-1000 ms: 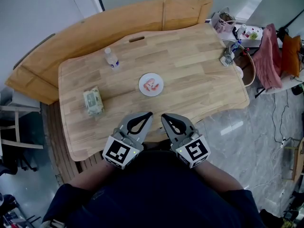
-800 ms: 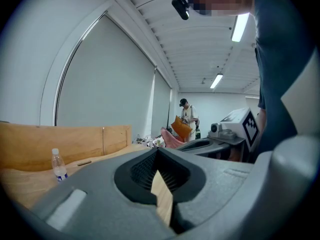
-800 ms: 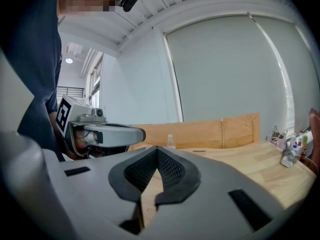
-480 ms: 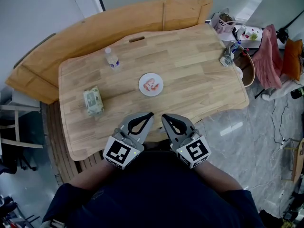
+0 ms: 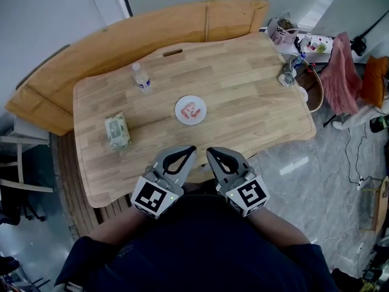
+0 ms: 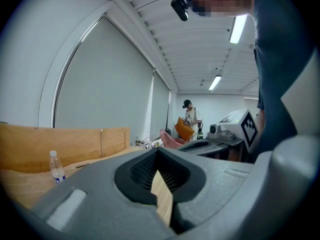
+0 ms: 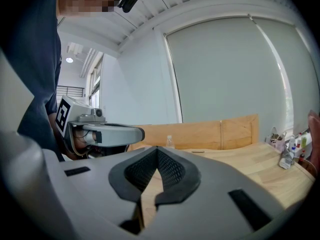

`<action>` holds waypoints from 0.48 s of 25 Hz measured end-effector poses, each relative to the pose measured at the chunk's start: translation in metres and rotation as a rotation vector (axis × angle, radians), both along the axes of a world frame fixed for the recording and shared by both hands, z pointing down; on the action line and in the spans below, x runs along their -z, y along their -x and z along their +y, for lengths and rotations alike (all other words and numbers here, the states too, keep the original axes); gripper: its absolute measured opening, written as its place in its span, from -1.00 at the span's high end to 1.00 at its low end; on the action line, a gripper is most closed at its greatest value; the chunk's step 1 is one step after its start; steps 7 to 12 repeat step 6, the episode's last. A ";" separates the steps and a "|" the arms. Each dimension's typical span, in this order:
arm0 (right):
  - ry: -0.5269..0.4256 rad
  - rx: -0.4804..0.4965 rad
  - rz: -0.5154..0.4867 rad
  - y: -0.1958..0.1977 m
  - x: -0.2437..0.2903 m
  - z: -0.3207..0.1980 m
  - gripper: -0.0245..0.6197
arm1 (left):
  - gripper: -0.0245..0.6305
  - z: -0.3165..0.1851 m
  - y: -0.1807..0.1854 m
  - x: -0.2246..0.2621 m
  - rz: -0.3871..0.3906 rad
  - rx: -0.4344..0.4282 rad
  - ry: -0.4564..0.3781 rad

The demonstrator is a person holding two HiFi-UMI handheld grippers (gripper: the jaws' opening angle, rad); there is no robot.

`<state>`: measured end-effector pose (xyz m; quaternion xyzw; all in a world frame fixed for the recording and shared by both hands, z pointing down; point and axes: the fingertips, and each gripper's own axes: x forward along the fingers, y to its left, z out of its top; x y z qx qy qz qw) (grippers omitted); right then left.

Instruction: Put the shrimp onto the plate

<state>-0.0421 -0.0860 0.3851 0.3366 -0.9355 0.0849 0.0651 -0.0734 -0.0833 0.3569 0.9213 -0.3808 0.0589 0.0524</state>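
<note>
My left gripper point(image 5: 192, 147) and right gripper point(image 5: 208, 149) pressed together, empty, lower centre. Shrimp point(image 5: 191, 110) on plate point(image 5: 180, 105) mid-frame, well apart from both.

A pale wooden bench point(image 5: 243, 90) with rounded corners stands on a glossy grey tiled floor point(image 5: 304, 175). A curved wooden seat point(image 5: 152, 26) with a tall back wraps round its far side. Behind the seat rises a plain pale wall point(image 5: 48, 11), and a light grey roller blind point(image 7: 225, 74) covers a wide window. The white slatted ceiling point(image 6: 195, 54) carries long strip lights point(image 6: 238, 28), all lit. At the right a pink cloth point(image 5: 339, 72) drapes over furniture, and cables point(image 5: 358, 163) trail across the floor nearby.
</note>
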 end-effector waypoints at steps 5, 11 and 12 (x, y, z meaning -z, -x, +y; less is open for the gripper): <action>0.001 0.007 0.002 -0.002 0.000 0.005 0.90 | 0.91 0.004 -0.002 -0.001 -0.021 -0.011 -0.016; 0.002 0.010 0.001 -0.002 0.000 0.006 0.90 | 0.91 0.005 -0.002 -0.001 -0.018 -0.010 -0.015; 0.002 0.010 0.001 -0.002 0.000 0.006 0.90 | 0.91 0.005 -0.002 -0.001 -0.018 -0.010 -0.015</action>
